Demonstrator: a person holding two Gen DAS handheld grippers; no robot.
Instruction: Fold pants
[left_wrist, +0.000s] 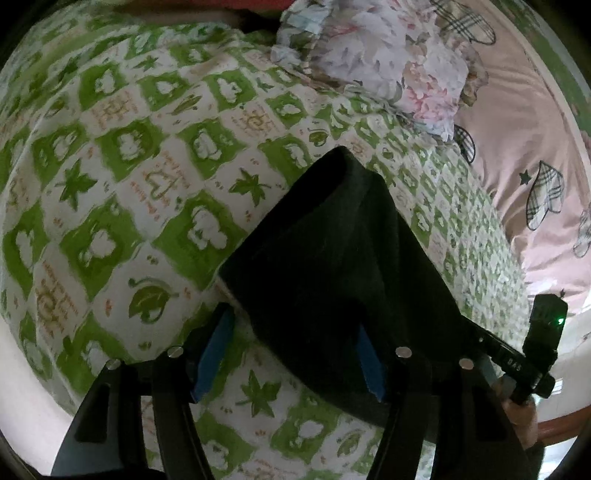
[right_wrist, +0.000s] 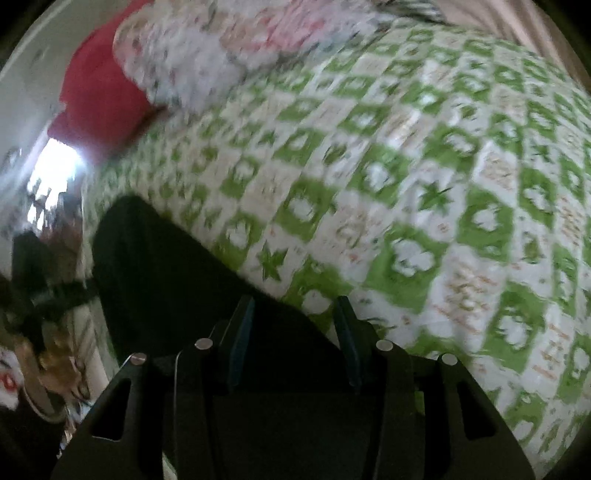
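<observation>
The black pants (left_wrist: 325, 266) lie on the green-and-white patterned bedspread (left_wrist: 122, 177). In the left wrist view my left gripper (left_wrist: 291, 354) is open, its blue pads wide apart; the pants' edge lies between and over the right pad (left_wrist: 371, 369). My right gripper (left_wrist: 517, 362) shows at the right edge, at the pants' other side. In the blurred right wrist view the pants (right_wrist: 166, 266) fill the lower left. My right gripper (right_wrist: 295, 339) has its jaws apart, with the cloth's edge between them.
A floral quilt (left_wrist: 388, 62) is bunched at the bed's far side, next to a pink sheet with plaid hearts (left_wrist: 524, 155). A red pillow (right_wrist: 99, 96) lies at the bed's end. The bed's edge and a bright room opening (right_wrist: 55, 173) are at left.
</observation>
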